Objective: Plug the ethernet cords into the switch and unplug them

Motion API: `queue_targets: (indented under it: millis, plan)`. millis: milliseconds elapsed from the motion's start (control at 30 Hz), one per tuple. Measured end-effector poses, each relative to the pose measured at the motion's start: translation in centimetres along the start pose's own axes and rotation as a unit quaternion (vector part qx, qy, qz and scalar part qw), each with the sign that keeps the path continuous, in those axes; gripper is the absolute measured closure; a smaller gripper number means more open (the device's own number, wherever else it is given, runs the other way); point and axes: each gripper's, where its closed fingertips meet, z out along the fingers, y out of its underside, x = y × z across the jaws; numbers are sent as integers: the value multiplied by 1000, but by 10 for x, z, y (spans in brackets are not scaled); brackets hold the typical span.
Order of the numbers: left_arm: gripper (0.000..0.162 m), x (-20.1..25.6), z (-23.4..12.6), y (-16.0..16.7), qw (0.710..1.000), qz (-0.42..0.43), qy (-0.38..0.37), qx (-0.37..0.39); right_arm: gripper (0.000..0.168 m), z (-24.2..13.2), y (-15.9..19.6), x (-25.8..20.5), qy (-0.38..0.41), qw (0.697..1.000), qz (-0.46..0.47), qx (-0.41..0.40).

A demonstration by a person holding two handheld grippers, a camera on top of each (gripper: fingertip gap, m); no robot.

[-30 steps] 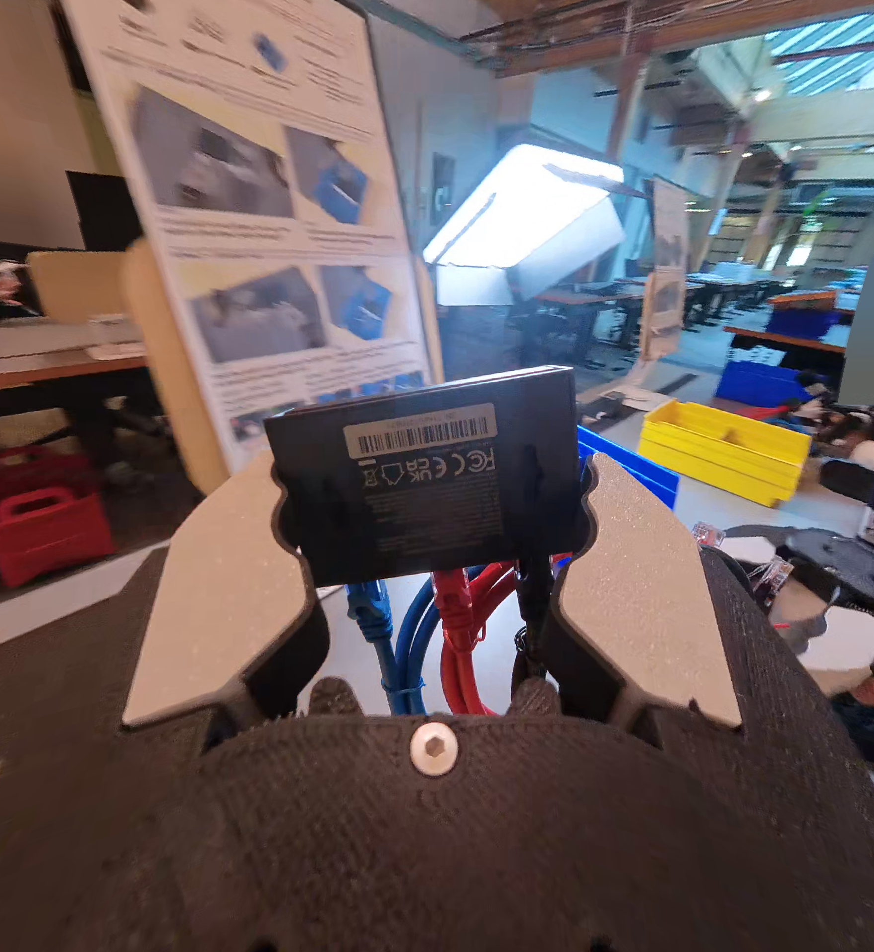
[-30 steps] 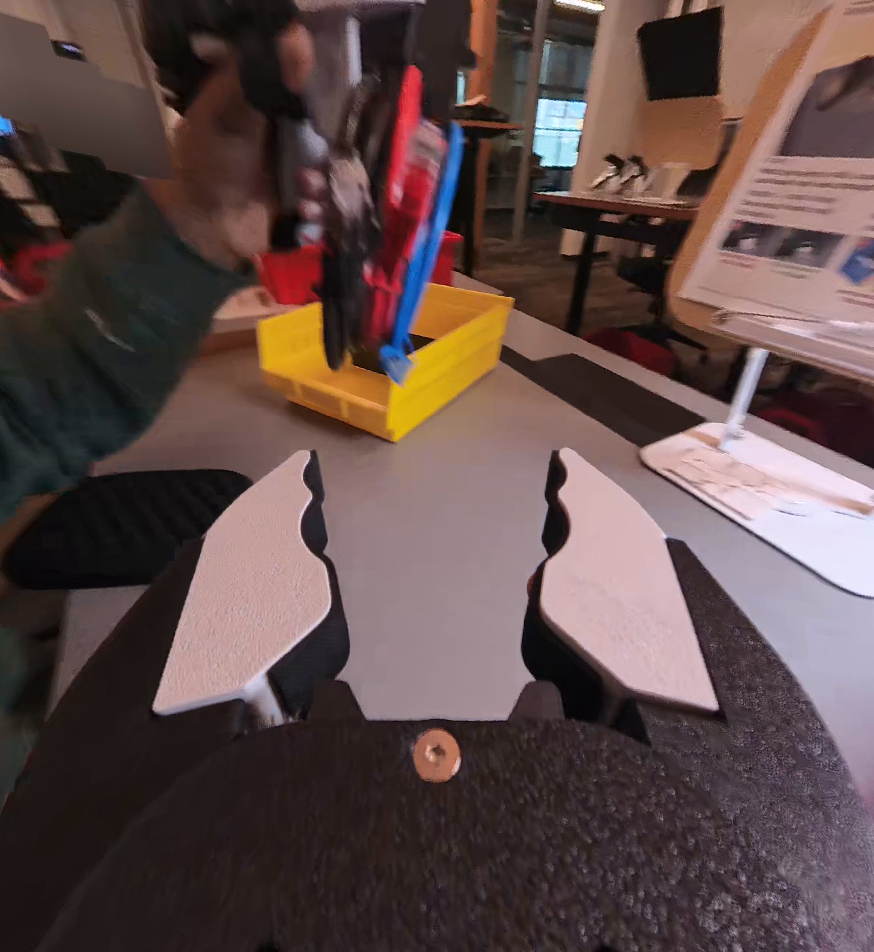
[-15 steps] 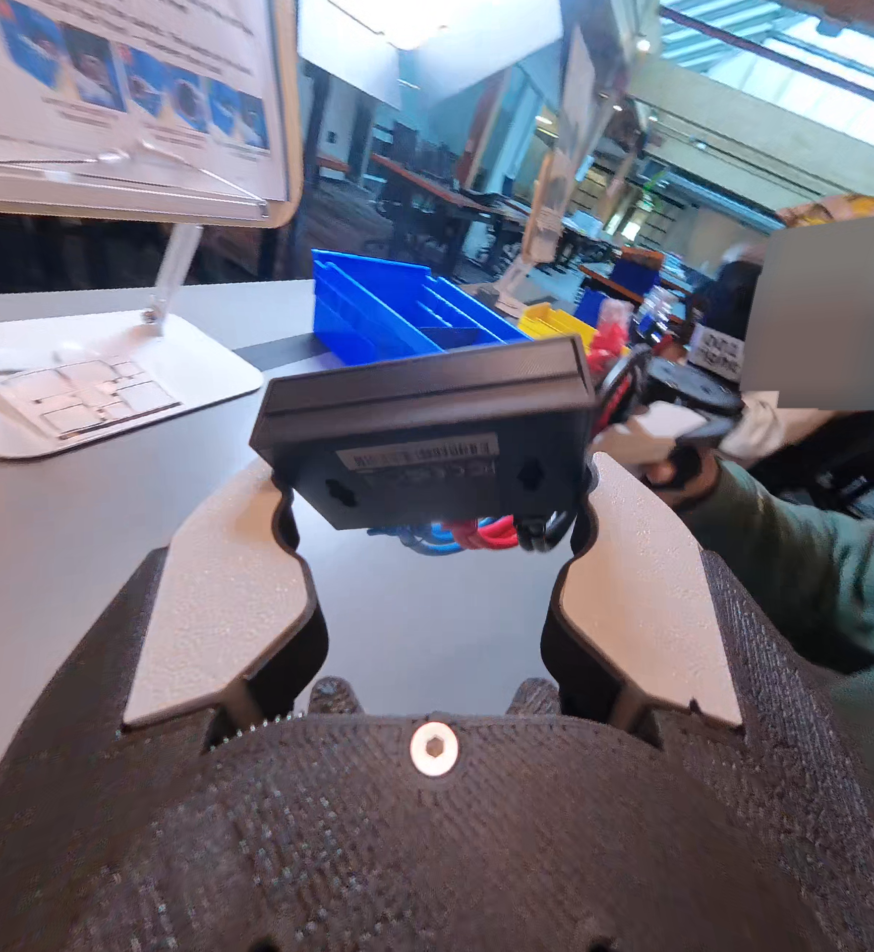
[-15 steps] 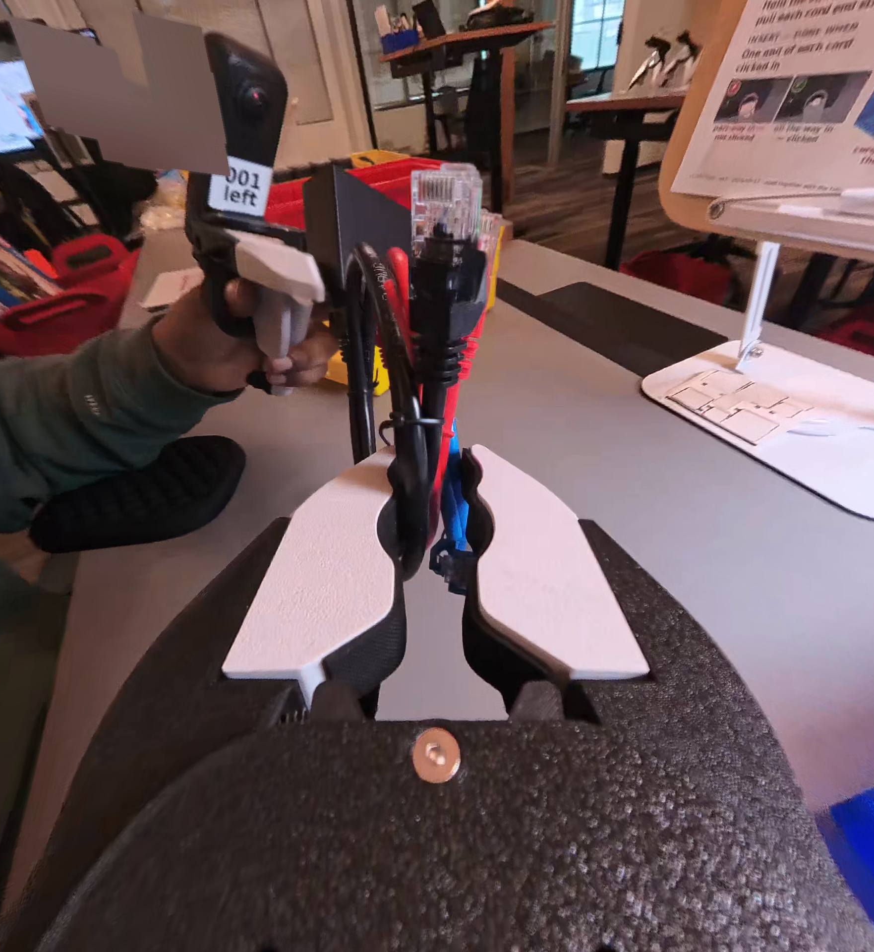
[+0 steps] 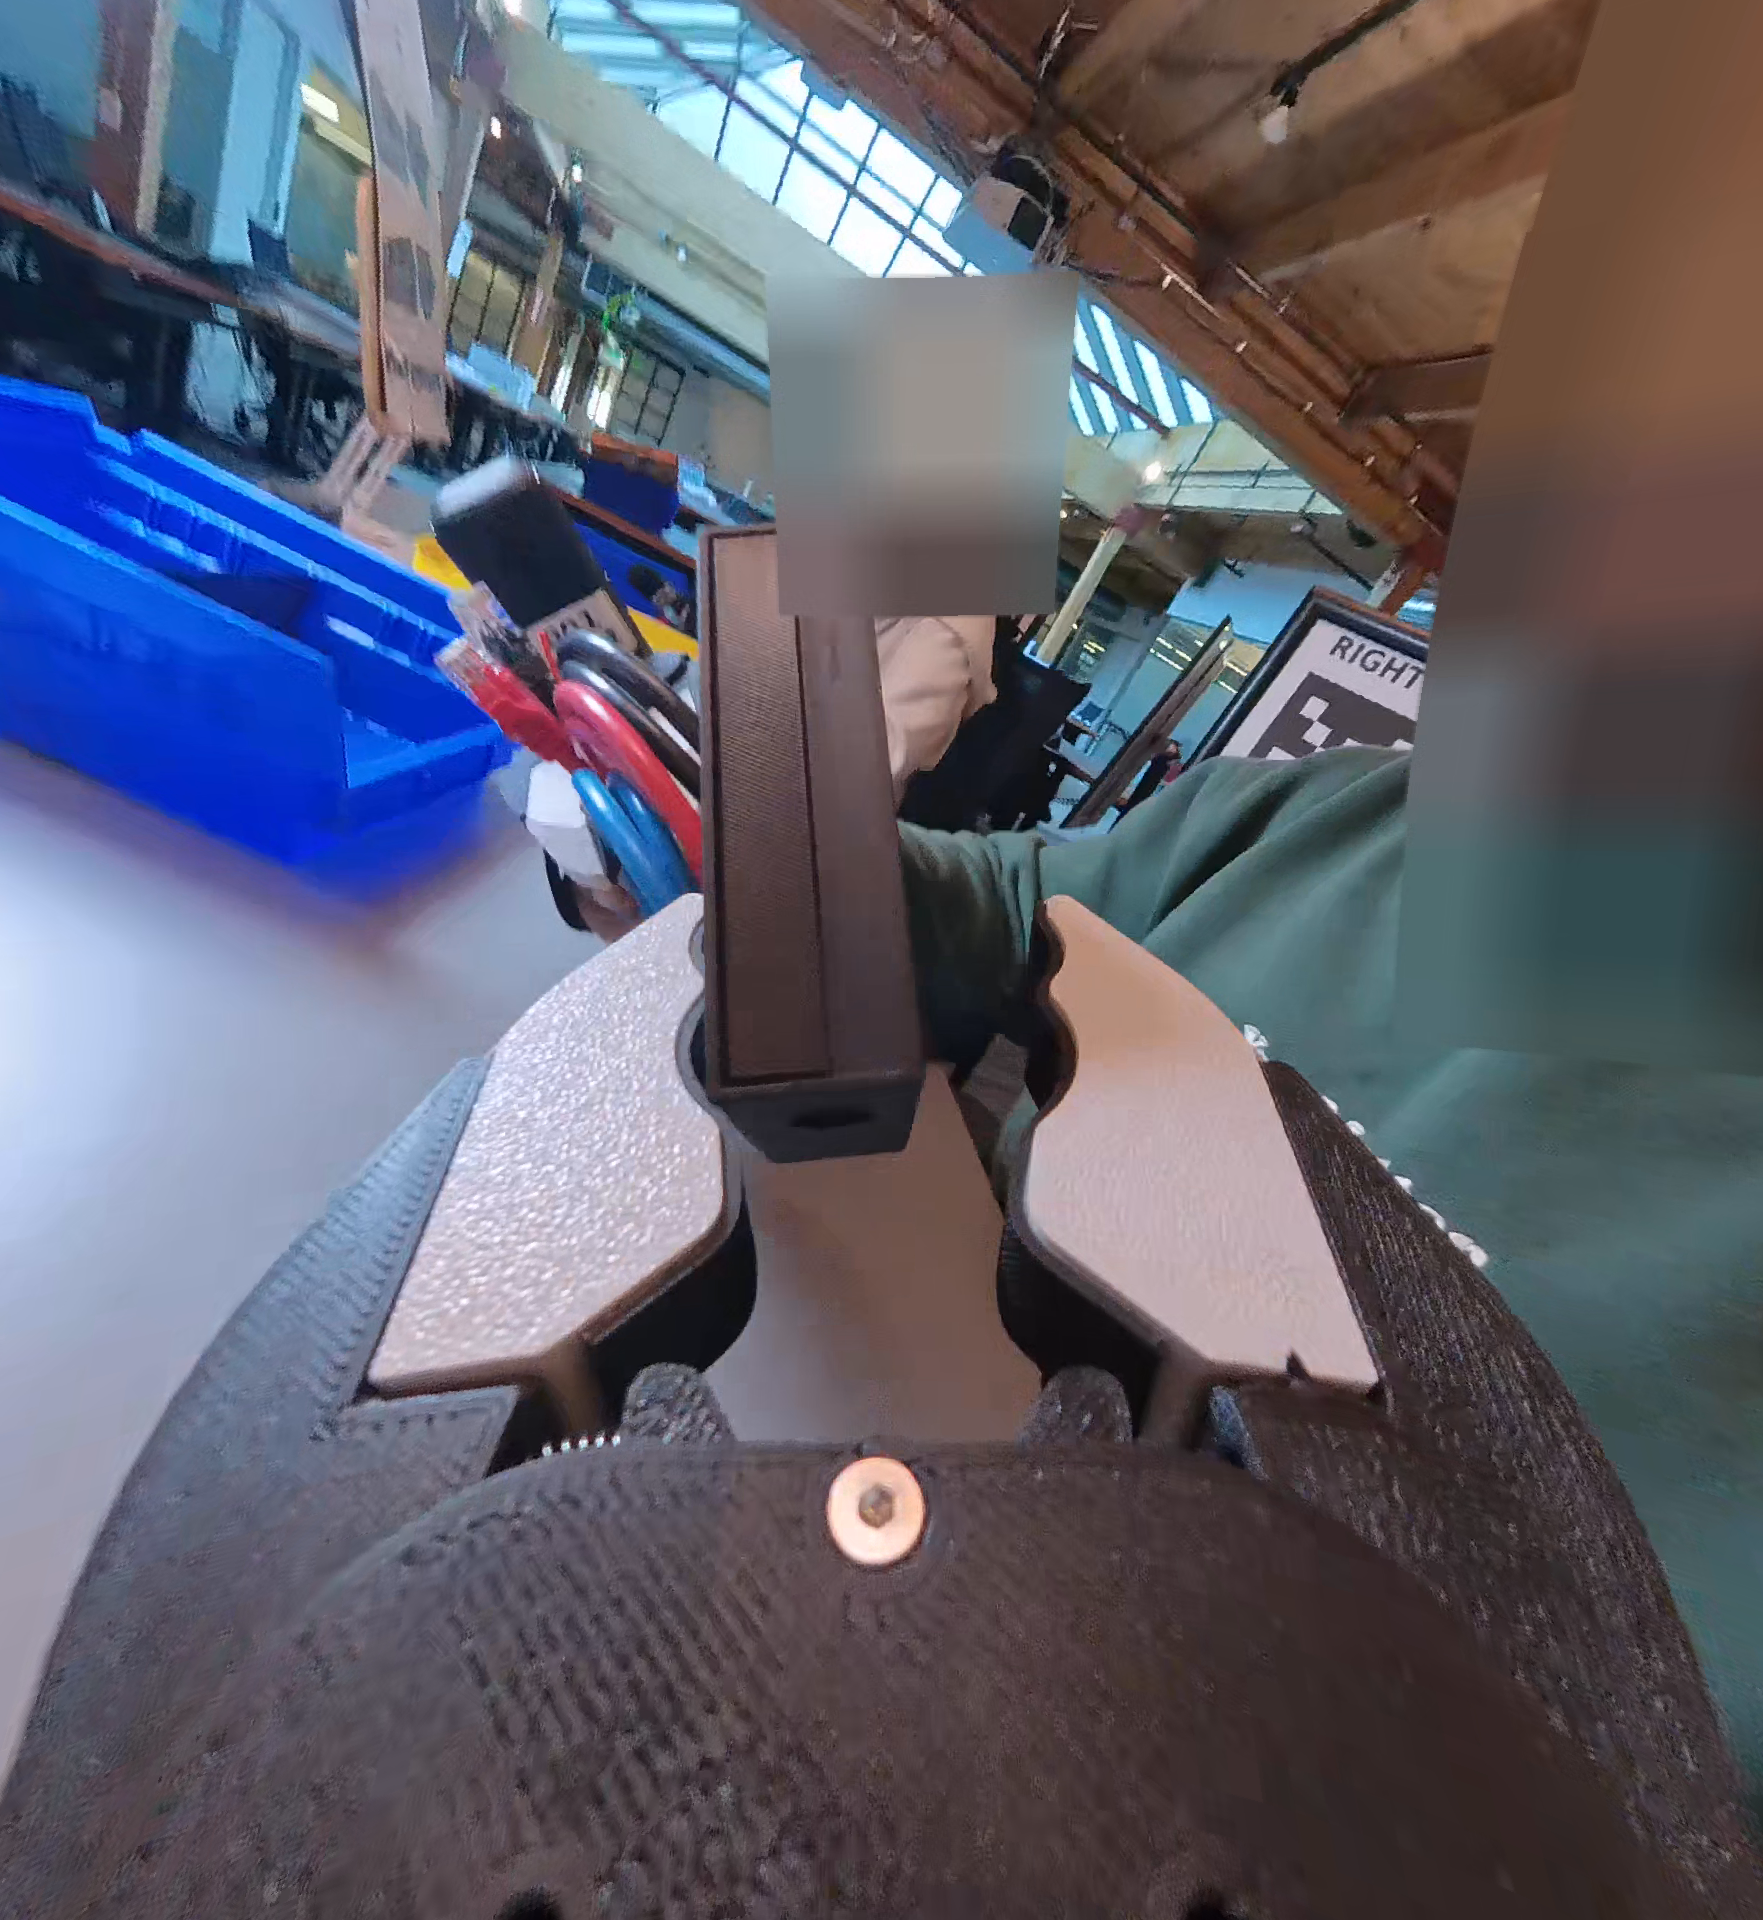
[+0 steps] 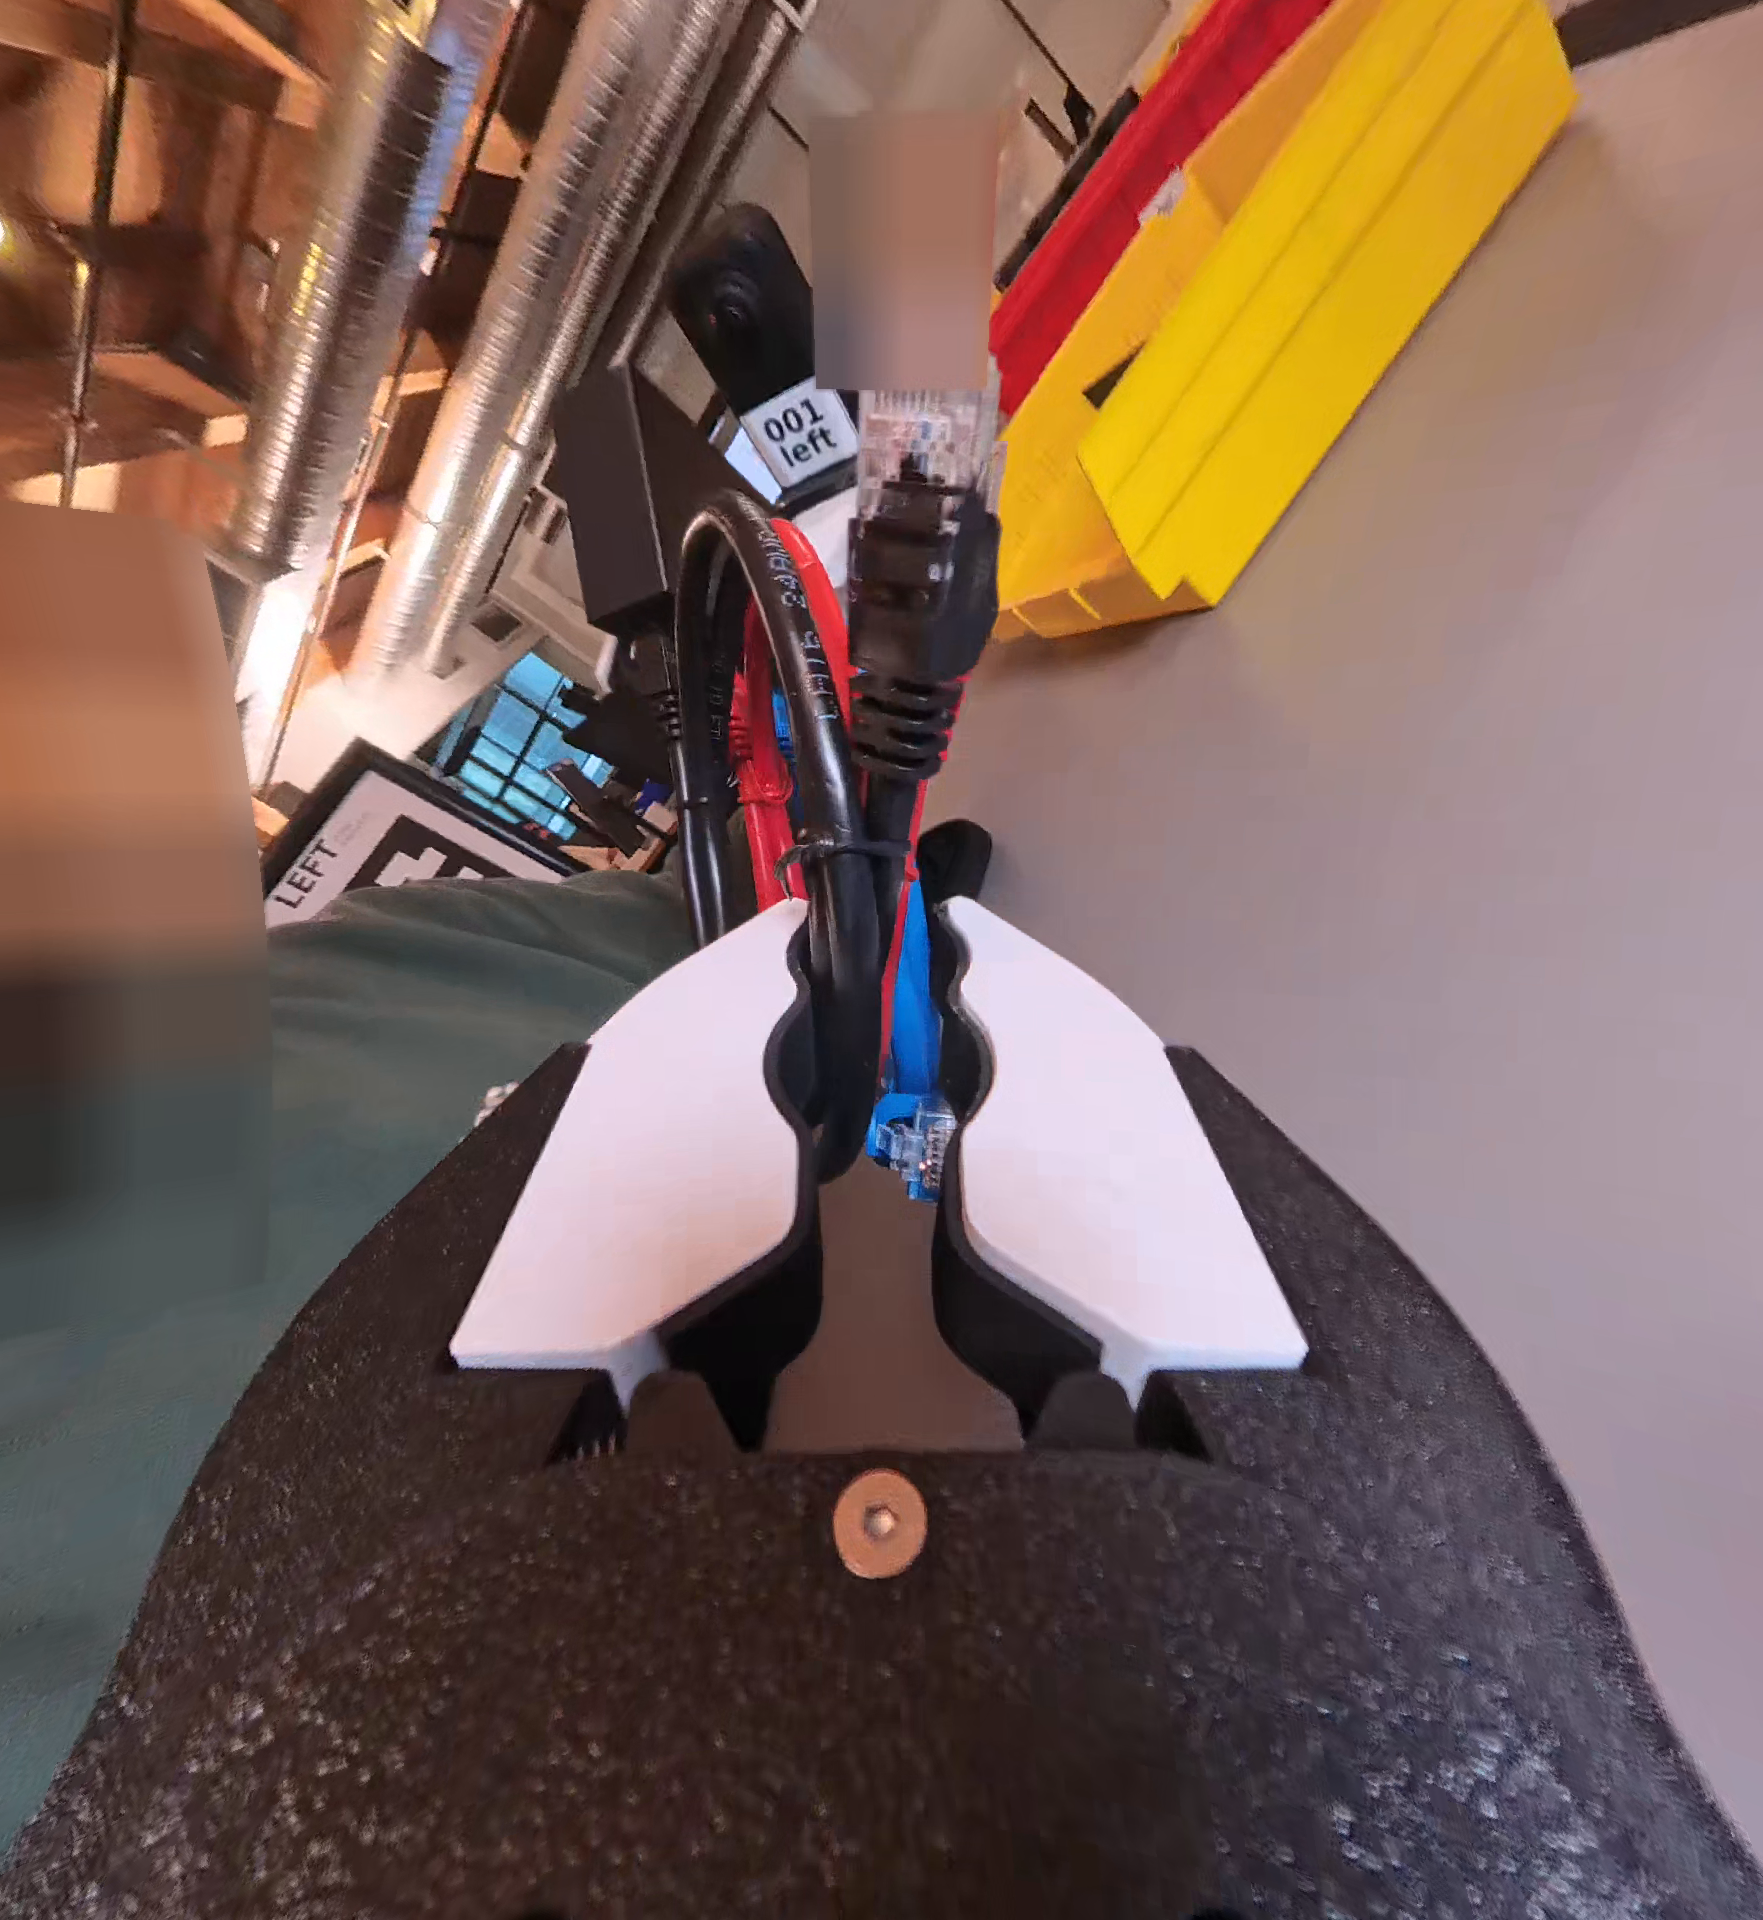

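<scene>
The black switch (image 5: 804,831) stands edge-on between the fingers of my left gripper (image 5: 866,956). It touches the left finger, and a gap shows between it and the right finger. My right gripper (image 6: 872,935) is shut on the tied bundle of black, red and blue ethernet cords (image 6: 835,831). The black cord's free plug (image 6: 924,468) sticks up past its fingertips. A blue plug (image 6: 908,1143) lies between its fingers. A black cord runs into the switch (image 6: 617,499) behind the bundle. The cord loops (image 5: 617,769) and the right gripper (image 5: 560,821) show left of the switch.
A blue bin (image 5: 129,644) stands on the grey table (image 5: 181,1039) at the left. Yellow (image 6: 1272,312) and red (image 6: 1085,260) bins lie at the far side. A person's green sleeve (image 5: 1272,883) fills the right of the left wrist view. Tip to tip, the grippers are about 12 cm apart.
The right gripper closed on the cord bundle and still holds it. The left fingers have narrowed, and the switch now stands edge-on between them instead of flat. Both views have rolled.
</scene>
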Motion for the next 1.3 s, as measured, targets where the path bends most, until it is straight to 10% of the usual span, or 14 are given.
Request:
queue_targets:
  millis: [167,433,700,1033,1300]
  plan:
    - [101,3,0,52,989,9,26,-142,149,-5,22,15,-9,997,41,-62]
    - [131,-31,18,78,983,-83,-26,-160,146,-2,27,44,48,996,56,-59]
    - [131,-52,18,52,978,-205,-23,-21,113,-56,-49,24,292,926,-235,53]
    - [131,-46,41,52,988,-126,-77,-41,138,30,14,-8,166,941,-253,-149]
    - [132,-39,44,58,990,-64,-103,-73,151,48,29,-4,150,937,-268,-163]
